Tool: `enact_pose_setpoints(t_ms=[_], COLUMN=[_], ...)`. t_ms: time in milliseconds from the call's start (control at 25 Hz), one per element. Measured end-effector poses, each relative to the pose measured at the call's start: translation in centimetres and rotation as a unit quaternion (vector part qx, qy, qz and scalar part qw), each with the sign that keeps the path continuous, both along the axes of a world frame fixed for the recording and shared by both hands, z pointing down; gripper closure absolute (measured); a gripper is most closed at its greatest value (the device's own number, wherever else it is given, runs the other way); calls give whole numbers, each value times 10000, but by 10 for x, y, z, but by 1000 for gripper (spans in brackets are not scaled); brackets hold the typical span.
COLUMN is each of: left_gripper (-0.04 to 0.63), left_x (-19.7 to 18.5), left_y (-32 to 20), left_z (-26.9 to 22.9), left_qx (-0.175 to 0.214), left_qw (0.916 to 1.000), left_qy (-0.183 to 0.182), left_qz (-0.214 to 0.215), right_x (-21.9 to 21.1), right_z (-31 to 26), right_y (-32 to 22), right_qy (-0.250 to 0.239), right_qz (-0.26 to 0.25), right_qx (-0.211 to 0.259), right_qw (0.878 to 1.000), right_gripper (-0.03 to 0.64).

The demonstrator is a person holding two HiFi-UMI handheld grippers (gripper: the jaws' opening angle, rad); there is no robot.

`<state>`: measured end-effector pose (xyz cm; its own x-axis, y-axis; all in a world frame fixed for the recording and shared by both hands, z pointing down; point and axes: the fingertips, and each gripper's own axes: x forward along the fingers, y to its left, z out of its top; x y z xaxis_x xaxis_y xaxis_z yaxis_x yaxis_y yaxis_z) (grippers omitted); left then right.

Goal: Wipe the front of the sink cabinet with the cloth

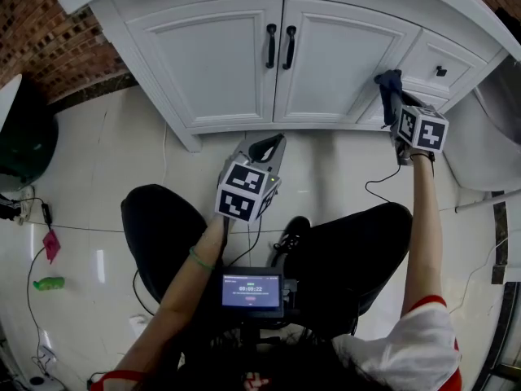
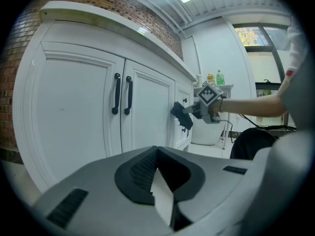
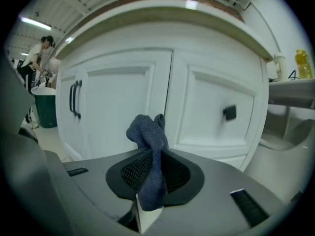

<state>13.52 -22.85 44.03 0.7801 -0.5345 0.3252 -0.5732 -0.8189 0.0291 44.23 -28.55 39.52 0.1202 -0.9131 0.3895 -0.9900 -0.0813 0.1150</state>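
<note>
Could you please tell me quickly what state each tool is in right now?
Left tool: closed, nothing between its jaws.
Right tool: closed on the dark blue cloth.

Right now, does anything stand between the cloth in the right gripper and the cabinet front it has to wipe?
Nothing visible does. The right gripper is shut on the cloth, facing bare white cabinet front beside the drawer knob. Whether they touch is unclear.

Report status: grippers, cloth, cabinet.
Right gripper shut on cloth, up near cabinet front; contact unclear. Left gripper shut, empty, low. Nothing in the way.
</note>
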Motion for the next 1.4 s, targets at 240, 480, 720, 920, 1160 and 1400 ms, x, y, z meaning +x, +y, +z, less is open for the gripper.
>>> enact_pose_setpoints(t_ms=[240, 480, 720, 920, 1160, 1400], left_gripper=[575, 575, 575, 575, 575, 575], left_x=[22, 46, 55, 56, 58, 48], left_y=[5, 14, 23, 23, 26, 20], left_z=[-17, -43, -51, -45, -33, -19], left_qx=[162, 454, 516, 476, 372, 252], left_qw=[9997, 9979, 9969, 9972, 9973, 9981], left_qy=[50, 148, 179, 84, -1, -94], left_qz=[194, 432, 563, 565, 636, 560], right_x=[-5, -1, 8, 6, 1, -5], right_z=[-142, -195, -136, -51, 53, 132], right_y=[11, 11, 2, 0, -5, -11], right_qy=[311, 606, 603, 350, -234, -292], right_qz=[-146, -45, 86, 128, 181, 309], right_qx=[1422, 1864, 1233, 476, -485, -1351], right_qw=[9892, 9806, 9905, 9982, 9984, 9899], right_gripper=[554, 554, 554, 554, 554, 554])
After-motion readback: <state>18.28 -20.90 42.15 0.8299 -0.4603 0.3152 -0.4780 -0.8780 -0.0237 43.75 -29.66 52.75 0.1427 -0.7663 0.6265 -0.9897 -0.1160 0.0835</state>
